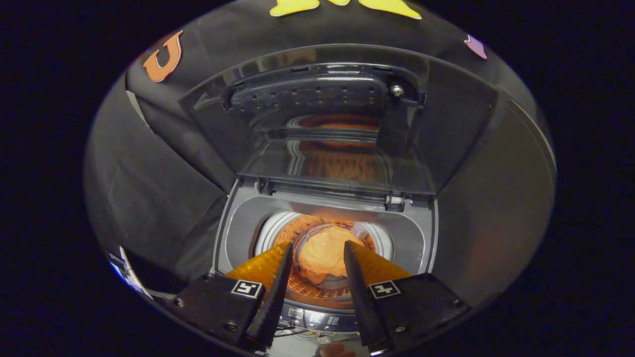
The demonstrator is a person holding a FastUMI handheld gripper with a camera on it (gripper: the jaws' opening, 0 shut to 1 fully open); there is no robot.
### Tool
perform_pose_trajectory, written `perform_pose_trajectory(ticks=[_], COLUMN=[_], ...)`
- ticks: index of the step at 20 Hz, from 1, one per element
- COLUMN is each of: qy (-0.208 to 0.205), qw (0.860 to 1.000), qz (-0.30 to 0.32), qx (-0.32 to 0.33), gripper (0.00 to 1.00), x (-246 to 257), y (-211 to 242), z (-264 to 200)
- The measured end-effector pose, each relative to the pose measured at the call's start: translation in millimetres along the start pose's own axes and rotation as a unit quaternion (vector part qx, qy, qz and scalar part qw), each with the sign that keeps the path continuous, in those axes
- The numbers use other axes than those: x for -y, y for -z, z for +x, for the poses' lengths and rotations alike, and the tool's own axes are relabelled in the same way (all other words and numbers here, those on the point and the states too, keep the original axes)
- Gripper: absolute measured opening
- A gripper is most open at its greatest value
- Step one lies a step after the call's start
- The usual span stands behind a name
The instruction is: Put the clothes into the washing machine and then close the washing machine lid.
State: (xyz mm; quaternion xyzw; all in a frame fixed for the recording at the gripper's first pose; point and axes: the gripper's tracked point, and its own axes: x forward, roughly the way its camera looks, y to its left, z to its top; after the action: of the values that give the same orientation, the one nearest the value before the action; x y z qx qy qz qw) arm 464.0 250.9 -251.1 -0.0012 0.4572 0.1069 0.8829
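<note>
Lying in the drum of the washing machine [325,225], lower centre of frame: orange garment [325,255], likely soft, light, limp. Lid [342,124] raised, rigid; best taken at its upper edge. Tongs [316,250] spread, empty.

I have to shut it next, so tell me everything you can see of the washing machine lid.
The lid stands raised, hinged along the back edge of the washing machine and leaning toward the black cloth wall behind. It looks like dark glossy plastic with a see-through panel that mirrors the orange clothes lying in the drum. A perforated raised plate and a screw sit near its top. Nothing touches it; the tool hangs open over the drum, well short of it.
</note>
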Motion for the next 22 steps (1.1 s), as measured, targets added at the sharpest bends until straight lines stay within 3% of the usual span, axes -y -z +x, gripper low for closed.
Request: perform_pose_trajectory(ticks=[3, 7, 16, 22], qy=[-0.004, -0.039, -0.083, -0.077], qw=[1.000, 0.997, 0.979, 0.975], qz=[-0.013, -0.039, -0.063, -0.050], qx=[0.009, 0.055, 0.175, 0.201], gripper=[0.65, 0.65, 0.65, 0.65], x=[-6.2, -35.1, -83.3, -84.6], y=[-3.0, -31.5, -142.3, -189.1], z=[-10.0, -43.6, -159.3, -191.5])
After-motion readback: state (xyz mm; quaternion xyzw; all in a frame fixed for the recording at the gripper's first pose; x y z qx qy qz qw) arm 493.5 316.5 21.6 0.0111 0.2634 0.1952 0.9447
